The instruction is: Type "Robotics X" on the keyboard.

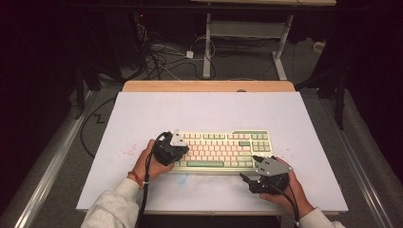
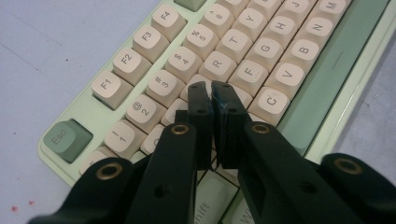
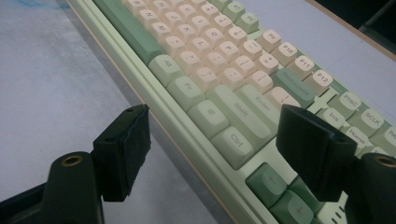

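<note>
I've got the left gripper point(image 2: 212, 93) pinched closed, empty, tips on the keyboard point(image 1: 221, 150) near its left end (around E/D). Right gripper point(image 1: 246, 179) gapes wide, empty, by its front right corner. Looks mid-typing, plenty left.

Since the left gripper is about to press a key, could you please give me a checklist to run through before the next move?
1. Left gripper shut to a narrow tip: ok.
2. Its tip over the keyboard letter rows, near the C key: ok.
3. Tip touching a key: cannot tell.
4. Right gripper open, beside the keyboard's right front corner: ok.
5. Keyboard flat on the table: ok.
</note>
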Demonstrator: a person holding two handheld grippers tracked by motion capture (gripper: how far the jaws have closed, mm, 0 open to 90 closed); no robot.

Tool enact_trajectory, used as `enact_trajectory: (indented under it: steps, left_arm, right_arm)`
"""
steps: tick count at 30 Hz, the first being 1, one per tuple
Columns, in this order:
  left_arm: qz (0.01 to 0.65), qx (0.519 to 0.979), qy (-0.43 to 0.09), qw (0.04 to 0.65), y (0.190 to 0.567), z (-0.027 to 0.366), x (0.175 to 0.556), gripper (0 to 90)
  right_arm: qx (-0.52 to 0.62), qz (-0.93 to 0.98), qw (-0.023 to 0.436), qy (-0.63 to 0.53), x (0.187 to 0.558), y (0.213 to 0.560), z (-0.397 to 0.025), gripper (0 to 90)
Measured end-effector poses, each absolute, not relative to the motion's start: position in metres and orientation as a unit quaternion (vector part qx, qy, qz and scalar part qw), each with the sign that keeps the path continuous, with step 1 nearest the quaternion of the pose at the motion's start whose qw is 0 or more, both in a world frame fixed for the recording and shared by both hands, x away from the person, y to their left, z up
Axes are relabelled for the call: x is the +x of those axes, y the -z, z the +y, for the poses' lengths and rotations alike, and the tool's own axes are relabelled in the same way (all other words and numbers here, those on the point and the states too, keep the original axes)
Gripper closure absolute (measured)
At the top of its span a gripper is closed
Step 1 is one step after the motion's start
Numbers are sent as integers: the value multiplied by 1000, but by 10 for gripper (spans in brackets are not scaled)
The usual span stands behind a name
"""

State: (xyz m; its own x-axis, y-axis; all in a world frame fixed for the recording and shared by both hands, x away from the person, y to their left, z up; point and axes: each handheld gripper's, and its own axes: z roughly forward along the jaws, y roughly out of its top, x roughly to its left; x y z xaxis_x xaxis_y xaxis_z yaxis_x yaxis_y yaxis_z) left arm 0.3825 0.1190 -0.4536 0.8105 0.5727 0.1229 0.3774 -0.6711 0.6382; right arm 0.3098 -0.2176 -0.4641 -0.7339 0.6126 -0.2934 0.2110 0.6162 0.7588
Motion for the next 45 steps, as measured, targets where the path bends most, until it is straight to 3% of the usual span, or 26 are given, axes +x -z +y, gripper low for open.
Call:
enact_trajectory:
  steps: [7, 13, 26, 33, 41, 45]
  left_arm:
    - [261, 903, -157, 302, 456, 117, 383, 869]
    - [262, 888, -170, 336, 436, 126, 377, 842]
    - [251, 884, -198, 342, 428, 134, 369, 759]
    - [249, 878, -218, 346, 426, 140, 364, 595]
    - [246, 867, -249, 355, 426, 144, 356, 314]
    - [251, 861, -259, 359, 426, 147, 353, 237]
  right_arm:
    - [240, 858, 272, -364, 310, 465, -217, 261]
    - [235, 858, 271, -369, 309, 464, -218, 259]
    - [235, 857, 271, -369, 309, 463, -217, 260]
    - [237, 857, 272, -369, 309, 463, -217, 261]
    - [244, 853, 272, -374, 309, 461, -218, 261]
    - [245, 853, 272, -372, 309, 461, -218, 261]
